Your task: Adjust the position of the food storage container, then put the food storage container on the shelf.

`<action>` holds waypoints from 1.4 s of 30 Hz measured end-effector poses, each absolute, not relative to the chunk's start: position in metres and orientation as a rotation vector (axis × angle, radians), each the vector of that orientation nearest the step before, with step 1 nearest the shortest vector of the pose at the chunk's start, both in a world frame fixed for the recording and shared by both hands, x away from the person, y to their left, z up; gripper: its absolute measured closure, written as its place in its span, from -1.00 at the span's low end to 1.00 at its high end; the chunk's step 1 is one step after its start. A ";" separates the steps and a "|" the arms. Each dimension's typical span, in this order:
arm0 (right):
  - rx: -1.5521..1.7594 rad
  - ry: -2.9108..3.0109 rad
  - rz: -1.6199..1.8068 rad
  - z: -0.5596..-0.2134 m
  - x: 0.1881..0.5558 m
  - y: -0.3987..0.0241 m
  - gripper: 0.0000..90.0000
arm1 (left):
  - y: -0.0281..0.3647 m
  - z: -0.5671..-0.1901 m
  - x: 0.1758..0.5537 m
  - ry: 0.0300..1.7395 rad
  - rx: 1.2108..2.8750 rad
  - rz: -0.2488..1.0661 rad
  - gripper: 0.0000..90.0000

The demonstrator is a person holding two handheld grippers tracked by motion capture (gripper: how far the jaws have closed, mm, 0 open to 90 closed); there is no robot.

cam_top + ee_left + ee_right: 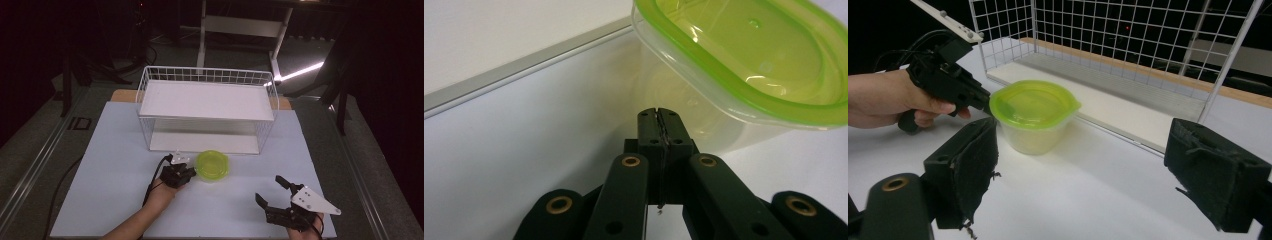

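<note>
Left tool (658,111), jaws pressed together, noses the clear green-lidded plastic tub (744,65); right tool (271,192) gapes wide on the bench (115,165).

Container (744,60) cut off at top and right in left claw view; contents unreadable through green lid (1030,102). Right hand hidden below high view's edge.

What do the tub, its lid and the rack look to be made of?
Tub: clear, slightly cloudy plastic, seemingly; the table shows through. Lid: glossy translucent green plastic with highlights. Rack: thin white wire grid, probably coated metal, with matte white shelf boards.
</note>
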State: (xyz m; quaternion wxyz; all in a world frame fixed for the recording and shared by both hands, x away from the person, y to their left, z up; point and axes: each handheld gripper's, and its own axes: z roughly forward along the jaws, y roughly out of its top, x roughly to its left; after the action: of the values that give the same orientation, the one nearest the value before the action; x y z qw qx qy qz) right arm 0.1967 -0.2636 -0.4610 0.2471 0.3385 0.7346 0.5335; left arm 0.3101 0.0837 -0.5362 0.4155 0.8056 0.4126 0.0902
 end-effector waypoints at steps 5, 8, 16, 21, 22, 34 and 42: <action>0.929 1.998 1.457 -0.461 0.197 -0.264 -0.69 | 0.087 -0.536 0.308 1.034 2.021 0.237 1.00; 0.931 1.997 1.457 -0.461 0.197 -0.265 -0.69 | 0.094 -0.533 0.305 1.047 2.002 0.234 1.00; 0.918 2.018 1.460 -0.461 0.196 -0.260 -0.68 | 0.130 -0.518 0.276 0.976 1.963 0.272 0.58; 0.910 2.049 1.442 -0.462 0.197 -0.254 -0.68 | 0.155 -0.501 0.250 0.930 1.901 0.274 -0.01; 0.908 2.058 1.444 -0.462 0.197 -0.253 -0.68 | 0.158 -0.498 0.247 0.916 1.885 0.274 -0.17; 0.844 2.104 1.470 -0.455 0.192 -0.232 -0.68 | 0.159 -0.475 0.234 0.880 1.738 0.278 -0.98; 0.831 2.136 1.486 -0.444 0.207 -0.214 -0.67 | 0.152 -0.464 0.244 0.874 1.724 0.175 -0.98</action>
State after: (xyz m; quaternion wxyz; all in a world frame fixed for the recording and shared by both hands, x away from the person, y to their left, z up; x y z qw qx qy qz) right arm 0.2071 -0.2143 -0.4440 0.2038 0.2978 0.7656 0.5326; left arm 0.2441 0.1521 -0.4642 0.5651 0.7328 0.3716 0.0744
